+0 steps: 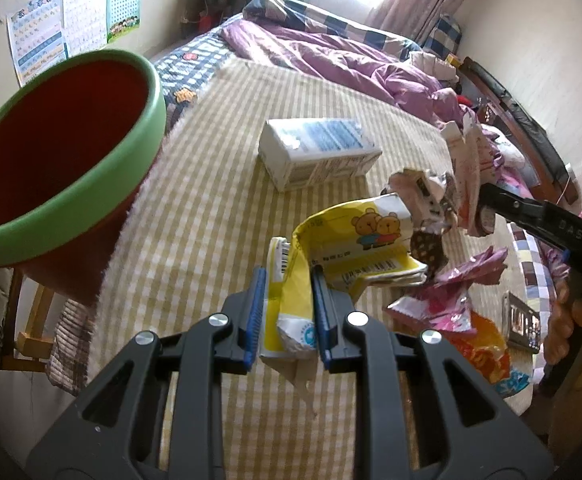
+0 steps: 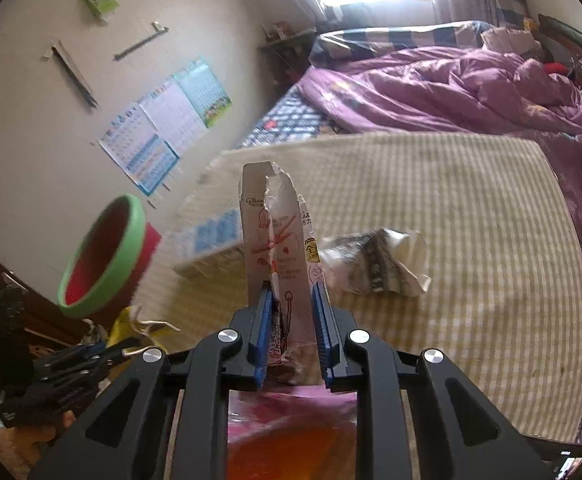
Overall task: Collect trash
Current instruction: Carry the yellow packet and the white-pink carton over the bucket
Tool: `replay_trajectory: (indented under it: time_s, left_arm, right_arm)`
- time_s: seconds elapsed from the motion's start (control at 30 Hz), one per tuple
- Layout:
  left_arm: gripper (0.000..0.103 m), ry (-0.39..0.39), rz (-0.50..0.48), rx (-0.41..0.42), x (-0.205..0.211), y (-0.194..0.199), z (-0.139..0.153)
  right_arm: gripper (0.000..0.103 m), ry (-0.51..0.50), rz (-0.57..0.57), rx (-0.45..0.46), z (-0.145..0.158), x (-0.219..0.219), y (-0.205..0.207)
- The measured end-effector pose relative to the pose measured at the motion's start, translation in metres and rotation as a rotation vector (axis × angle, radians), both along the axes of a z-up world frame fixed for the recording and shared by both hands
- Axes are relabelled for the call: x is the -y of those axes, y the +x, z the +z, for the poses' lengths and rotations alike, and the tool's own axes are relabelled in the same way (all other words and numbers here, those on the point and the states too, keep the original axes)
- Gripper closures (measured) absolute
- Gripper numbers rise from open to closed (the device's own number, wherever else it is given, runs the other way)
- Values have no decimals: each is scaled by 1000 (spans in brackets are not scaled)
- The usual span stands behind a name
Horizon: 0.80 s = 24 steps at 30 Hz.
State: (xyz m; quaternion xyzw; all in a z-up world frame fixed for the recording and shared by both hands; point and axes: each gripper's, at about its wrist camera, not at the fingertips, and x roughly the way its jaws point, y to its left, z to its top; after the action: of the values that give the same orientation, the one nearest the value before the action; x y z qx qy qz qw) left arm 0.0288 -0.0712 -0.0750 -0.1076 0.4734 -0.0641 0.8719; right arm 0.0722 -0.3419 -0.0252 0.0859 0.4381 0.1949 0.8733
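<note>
My left gripper (image 1: 289, 280) is shut on a crumpled yellow wrapper with cartoon bears (image 1: 355, 240), held above the checked bedspread (image 1: 211, 208). My right gripper (image 2: 291, 292) is shut on a torn white and pink snack box (image 2: 279, 232); it also shows in the left wrist view (image 1: 467, 160) at the right. A red bin with a green rim (image 1: 63, 168) stands at the left edge of the bed; it also shows in the right wrist view (image 2: 107, 256). A white and blue carton (image 1: 315, 152) and a crumpled wrapper (image 2: 375, 264) lie on the bedspread.
Pink wrappers (image 1: 451, 292) and an orange packet (image 1: 487, 352) lie at the right of the bedspread. A purple quilt (image 1: 331, 52) covers the far bed. A phone (image 1: 523, 324) lies at the right. Posters (image 1: 63, 24) hang on the wall.
</note>
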Motion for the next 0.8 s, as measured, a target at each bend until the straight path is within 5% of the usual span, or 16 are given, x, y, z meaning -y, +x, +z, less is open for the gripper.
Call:
replay_trajectory:
  time_s: [0.8]
  left_arm:
    - [81, -6, 28, 78, -34, -4, 24]
  right_arm:
    - [84, 35, 108, 12, 14, -72, -18]
